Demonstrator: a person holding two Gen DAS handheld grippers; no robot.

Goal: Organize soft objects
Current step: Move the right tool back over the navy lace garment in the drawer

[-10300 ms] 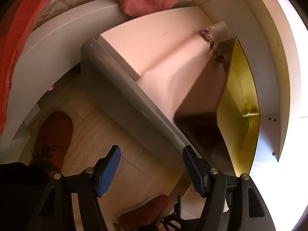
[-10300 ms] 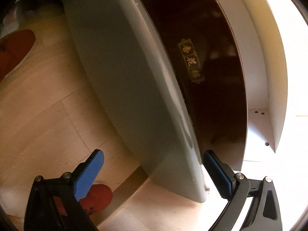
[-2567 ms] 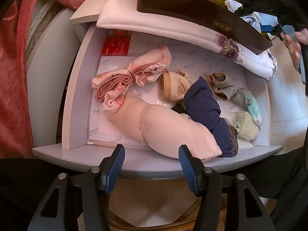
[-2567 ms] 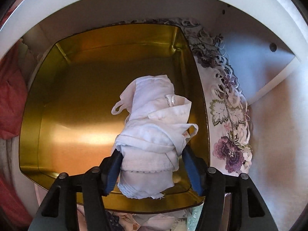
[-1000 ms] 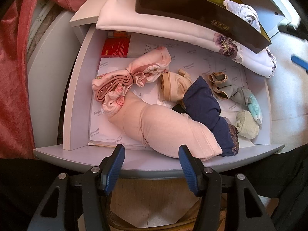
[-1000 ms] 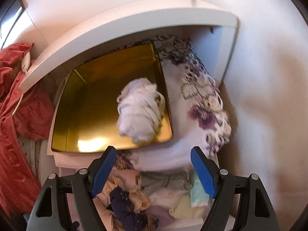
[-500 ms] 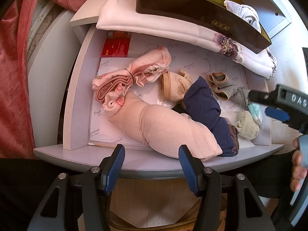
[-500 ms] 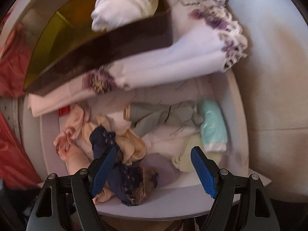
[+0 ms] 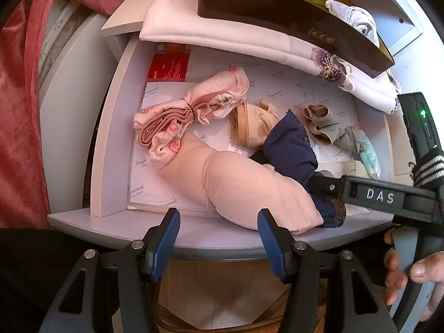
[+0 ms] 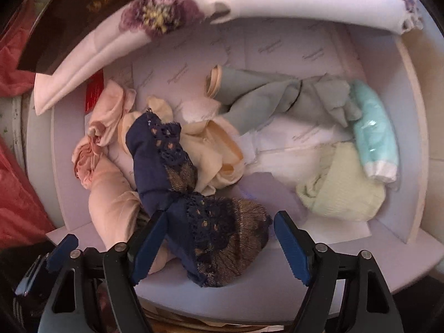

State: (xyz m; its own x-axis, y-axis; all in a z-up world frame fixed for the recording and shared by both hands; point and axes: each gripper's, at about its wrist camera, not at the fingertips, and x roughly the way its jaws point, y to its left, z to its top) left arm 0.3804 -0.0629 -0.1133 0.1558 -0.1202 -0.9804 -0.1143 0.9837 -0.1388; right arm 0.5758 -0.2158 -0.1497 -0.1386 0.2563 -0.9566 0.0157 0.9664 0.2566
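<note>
navy lace garment [image 10: 177,177] between closing right gripper [image 10: 219,242] jaws, untouched; left gripper [image 9: 219,245] released.

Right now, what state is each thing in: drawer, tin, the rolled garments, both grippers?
Drawer: pulled open.
Gold tin: lidless, on the floral cloth, white bundle inside.
Navy lace garment: rolled, in the drawer.
Peach garment: rolled, at the front.
Left gripper: open, empty.
Right gripper: closing, straddling the navy roll's end.

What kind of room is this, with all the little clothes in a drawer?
Probably a bedroom: an open drawer holds rolled underwear, like the navy lace underwear and a mint sock, and a gold tin sits on an embroidered cloth above.
</note>
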